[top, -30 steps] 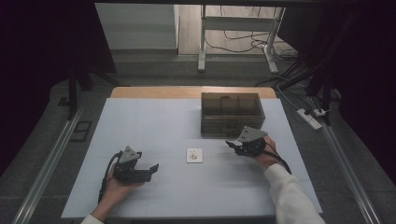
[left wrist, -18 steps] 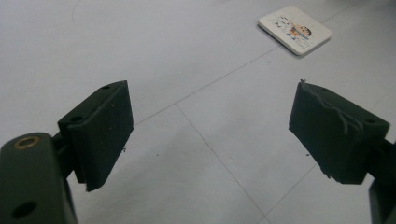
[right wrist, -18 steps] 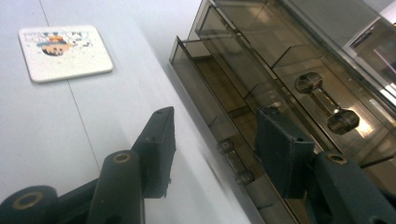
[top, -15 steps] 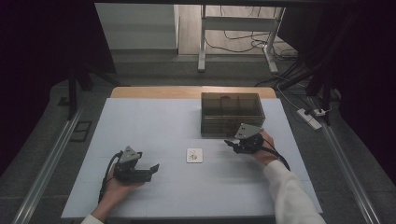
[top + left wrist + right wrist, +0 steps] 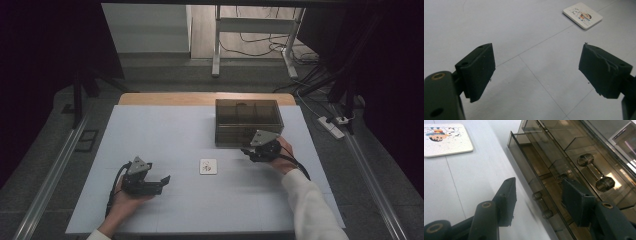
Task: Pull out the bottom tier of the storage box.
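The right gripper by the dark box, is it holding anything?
No. The right gripper has just been opening; its jaws stand either side of the drawer handle of the smoky box, pads not pressing it.

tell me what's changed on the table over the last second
The right gripper has crept closer to the front of the smoky clear plastic drawer box, and its jaws have just been opening; they now straddle the lower drawer's handle without pressing on it. The left gripper rests open in the same spot, and the small white square picture coaster has not moved.
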The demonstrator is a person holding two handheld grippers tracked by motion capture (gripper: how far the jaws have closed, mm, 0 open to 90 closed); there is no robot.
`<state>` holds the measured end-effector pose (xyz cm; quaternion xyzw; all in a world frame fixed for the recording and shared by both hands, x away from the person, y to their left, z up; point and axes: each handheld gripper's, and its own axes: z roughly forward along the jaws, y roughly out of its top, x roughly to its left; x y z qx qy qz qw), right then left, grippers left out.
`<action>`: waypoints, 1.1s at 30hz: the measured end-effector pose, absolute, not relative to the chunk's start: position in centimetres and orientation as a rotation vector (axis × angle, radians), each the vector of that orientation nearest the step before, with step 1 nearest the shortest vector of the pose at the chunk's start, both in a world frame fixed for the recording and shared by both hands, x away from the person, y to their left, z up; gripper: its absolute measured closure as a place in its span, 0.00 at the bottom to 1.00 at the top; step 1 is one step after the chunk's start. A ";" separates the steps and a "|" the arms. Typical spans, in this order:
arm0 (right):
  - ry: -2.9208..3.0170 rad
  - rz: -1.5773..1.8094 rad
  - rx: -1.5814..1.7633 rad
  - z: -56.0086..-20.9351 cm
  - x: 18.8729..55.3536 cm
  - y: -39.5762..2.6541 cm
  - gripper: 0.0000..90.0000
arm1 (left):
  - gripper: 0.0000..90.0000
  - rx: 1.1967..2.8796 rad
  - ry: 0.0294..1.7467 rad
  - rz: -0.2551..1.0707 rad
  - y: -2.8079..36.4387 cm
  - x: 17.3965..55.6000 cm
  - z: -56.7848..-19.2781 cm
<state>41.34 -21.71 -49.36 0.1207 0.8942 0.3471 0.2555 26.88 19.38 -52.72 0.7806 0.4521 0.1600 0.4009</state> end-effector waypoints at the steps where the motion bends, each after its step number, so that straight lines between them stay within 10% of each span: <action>1: 2.431 0.935 0.325 -49.4 41.4 -21.7 0.50 | 0.15 1.975 1.144 0.405 19.4 26.9 -52.7; 33: 2.428 0.748 0.290 -51.0 42.1 -20.4 0.65 | 0.15 1.972 1.142 0.413 19.4 26.8 -52.7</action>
